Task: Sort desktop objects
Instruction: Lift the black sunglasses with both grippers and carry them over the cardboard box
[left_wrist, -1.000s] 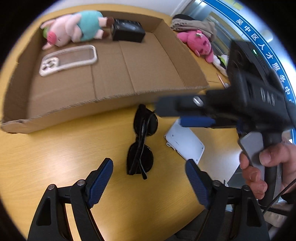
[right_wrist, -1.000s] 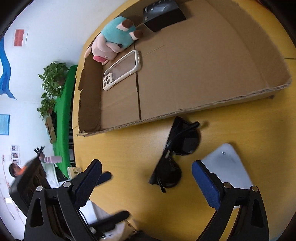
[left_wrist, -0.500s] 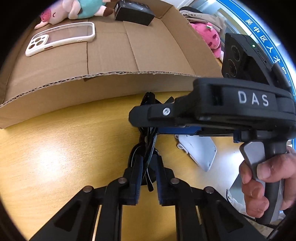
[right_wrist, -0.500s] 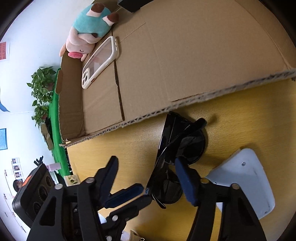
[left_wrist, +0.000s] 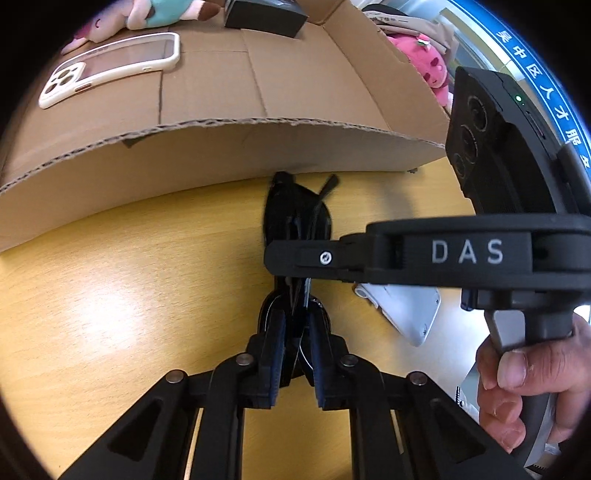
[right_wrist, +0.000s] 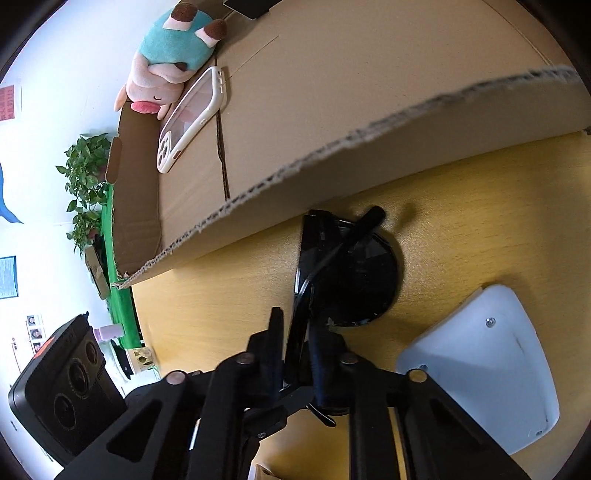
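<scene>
The black sunglasses (left_wrist: 295, 225) lie folded on the yellow table (left_wrist: 110, 295), in the middle of the frame, just beside the near wall of the cardboard box (left_wrist: 221, 147). The left gripper (left_wrist: 295, 347) is closed narrow on the near lens part, and the right gripper (right_wrist: 293, 354) is also closed narrow on the frame from its own side, so both hold the same sunglasses. In the left view the right gripper crosses the right half of the frame, with the right hand (left_wrist: 532, 384) on its handle.

Inside the box, at the upper left, lie a phone case (left_wrist: 110, 70), a plush pig (right_wrist: 170, 62) and a black box (left_wrist: 264, 16). A white plate-like part (right_wrist: 480, 365) lies on the table at the lower right, near the sunglasses.

I judge that the step is lifting the sunglasses into the box. To do it well, both grippers should rise together and not pull apart, because the thin temples can bend. They must go high enough over the cardboard wall.
</scene>
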